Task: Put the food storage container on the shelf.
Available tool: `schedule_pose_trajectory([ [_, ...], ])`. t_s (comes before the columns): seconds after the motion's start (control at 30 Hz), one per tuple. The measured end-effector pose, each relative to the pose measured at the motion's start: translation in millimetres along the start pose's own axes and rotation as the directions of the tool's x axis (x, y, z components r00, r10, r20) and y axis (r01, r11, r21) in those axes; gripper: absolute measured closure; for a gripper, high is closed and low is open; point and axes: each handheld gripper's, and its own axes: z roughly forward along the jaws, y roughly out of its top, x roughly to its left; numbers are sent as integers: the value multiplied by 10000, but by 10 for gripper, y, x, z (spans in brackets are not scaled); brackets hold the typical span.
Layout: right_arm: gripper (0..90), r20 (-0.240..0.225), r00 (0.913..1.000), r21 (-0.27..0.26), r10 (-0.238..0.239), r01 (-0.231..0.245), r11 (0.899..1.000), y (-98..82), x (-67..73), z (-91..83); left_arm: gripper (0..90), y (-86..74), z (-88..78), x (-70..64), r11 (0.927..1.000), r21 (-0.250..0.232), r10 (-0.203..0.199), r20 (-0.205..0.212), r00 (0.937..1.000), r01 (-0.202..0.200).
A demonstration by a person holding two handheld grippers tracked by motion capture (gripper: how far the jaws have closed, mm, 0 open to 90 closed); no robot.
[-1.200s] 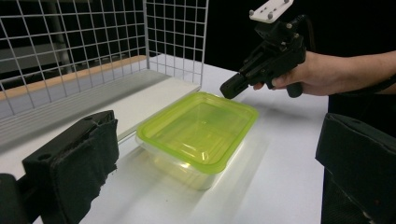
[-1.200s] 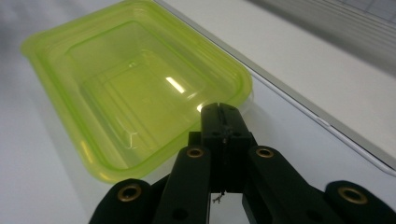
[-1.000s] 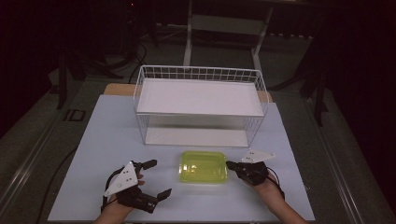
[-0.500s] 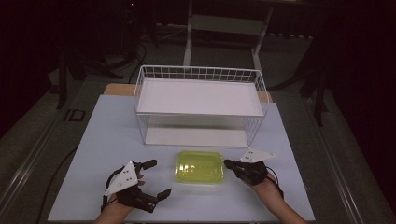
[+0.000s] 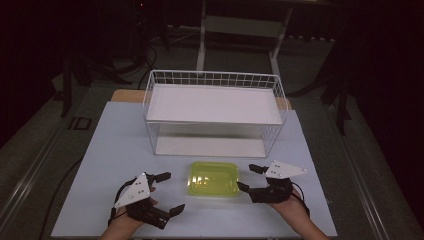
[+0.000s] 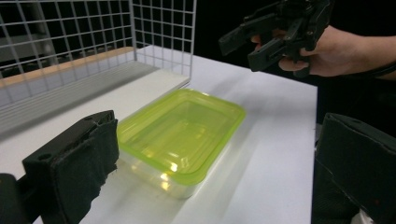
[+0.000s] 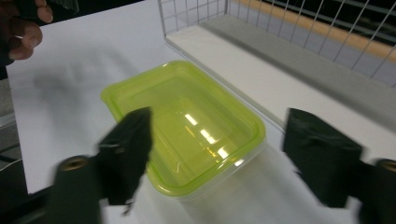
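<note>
A yellow-green lidded plastic container (image 5: 213,178) (image 6: 182,135) (image 7: 187,126) lies flat on the white table (image 5: 115,145), in front of the wire basket. My right gripper (image 5: 245,177) (image 7: 219,121) hovers just right of the container's right edge. Its jaws have just been opening and now stand wide, with nothing pressed between the pads. In the left gripper view the right gripper (image 6: 238,50) sits raised beyond the container. My left gripper (image 5: 174,191) (image 6: 219,126) rests open and empty to the container's left, pointing toward it.
A white wire basket (image 5: 212,75) with a flat white shelf stands at the back of the table, close behind the container. Bare table lies left and right of the grippers. Dark floor and stand legs surround the table.
The right gripper, shut at the container's right edge a second ago, has opened wide and lifted slightly. The container has barely shifted to the left. The left gripper has stayed still.
</note>
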Motion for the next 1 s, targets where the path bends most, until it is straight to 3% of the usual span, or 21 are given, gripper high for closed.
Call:
schedule_pose_trajectory([
  [0.03,117,-124,9999,-10,-48,48,10000,3,3,-10,0,12,3,0,10000,45,3,-26,10000,-3],
  [0.2,121,214,9997,-203,-121,126,9997,28,18,-84,0,84,12,21,9993,367,20,-214,9998,-12],
  [0.3,157,13,10000,130,46,-46,9999,38,-12,-84,0,140,13,55,9979,454,-450,-310,9985,463],
  [0.33,190,-113,9996,-64,265,-266,9996,26,-26,-91,0,161,17,68,9963,498,-682,-253,9974,694],
  [0.43,194,-257,9972,-109,697,-700,9975,15,-57,-107,0,219,56,96,9933,798,-797,-445,9958,831],
  [0.5,194,128,9985,-413,526,-520,9978,6,-60,-118,0,246,93,113,9933,809,-776,-554,9954,819],
  [0.63,174,707,9967,-170,396,-385,9991,24,-56,-123,0,293,179,192,9854,978,-1352,-467,9897,1392],
  [0.7,126,705,9962,81,512,-519,9986,41,-56,-109,0,306,226,220,9833,1032,-1452,-528,9880,1500],
  [0.83,126,500,9939,212,980,-991,9948,56,-84,-81,0,330,317,268,9787,1284,-1530,-632,9862,1601],
  [1.0,113,879,9867,390,1367,-1405,9893,77,-110,17,0,300,439,370,9599,1673,-2168,-670,9739,2251],
])
